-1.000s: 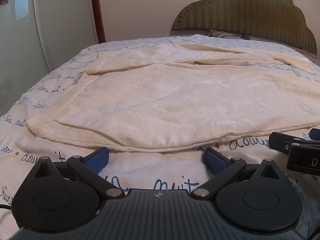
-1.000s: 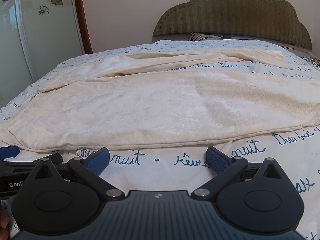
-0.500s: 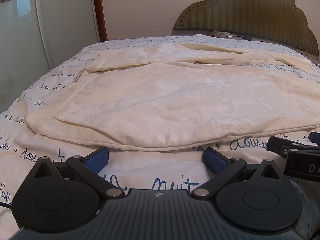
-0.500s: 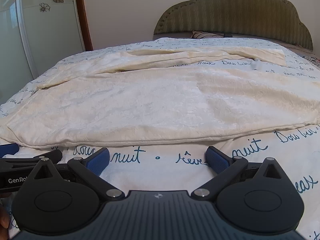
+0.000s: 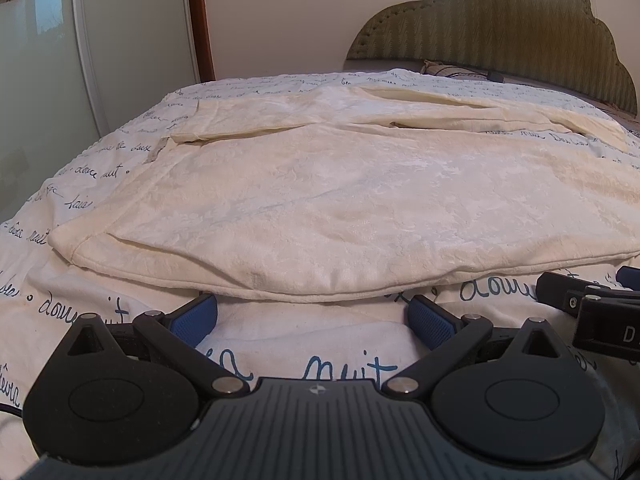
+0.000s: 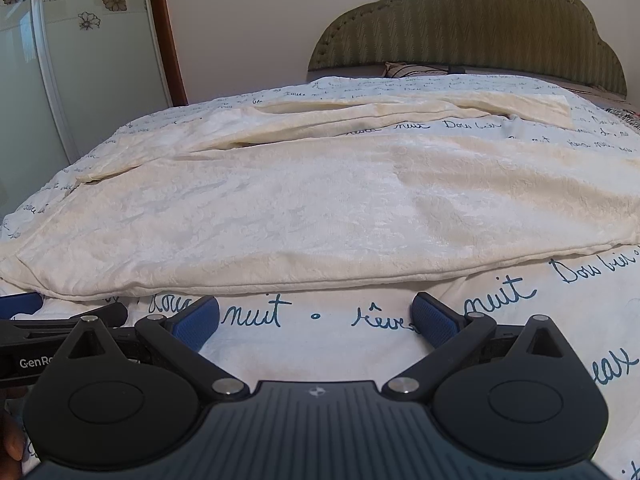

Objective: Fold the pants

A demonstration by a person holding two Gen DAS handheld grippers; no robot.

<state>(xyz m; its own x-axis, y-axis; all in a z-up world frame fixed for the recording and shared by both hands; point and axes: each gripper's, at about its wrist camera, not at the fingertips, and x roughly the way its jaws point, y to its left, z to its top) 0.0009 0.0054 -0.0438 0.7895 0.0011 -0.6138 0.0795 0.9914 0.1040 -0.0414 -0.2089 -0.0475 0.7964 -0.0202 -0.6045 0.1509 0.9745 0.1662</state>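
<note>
Along the near edge of the bed, at six o'clock in both wrist views, the cream, velvety-textured pants [image 5: 340, 208] are lying spread flat on the white bedsheet printed with blue script [image 5: 344, 364], their near hem running from nine o'clock to three o'clock just ahead of both tools.

The likeliest slip, as I judge it, is the blue pads pinching the bedsheet together with the hem, since the cloth is lying flush on the sheet and the hem is thin. A grip on only the top layer is another risk: the pant leg is doubled, and lifting one layer would be opening it rather than folding it. Uneven lifting by the two tools would be skewing the fold line.

The left tool [image 5: 316, 316] is standing wide, holding nothing, its pads [image 5: 194, 318] sitting right at the hem, perhaps just touching it. The right tool [image 6: 316, 316] is likewise spread wide and empty, its pads [image 6: 434, 318] resting low over the sheet, a little short of the hem. The two tools are sitting side by side, close together.
</note>
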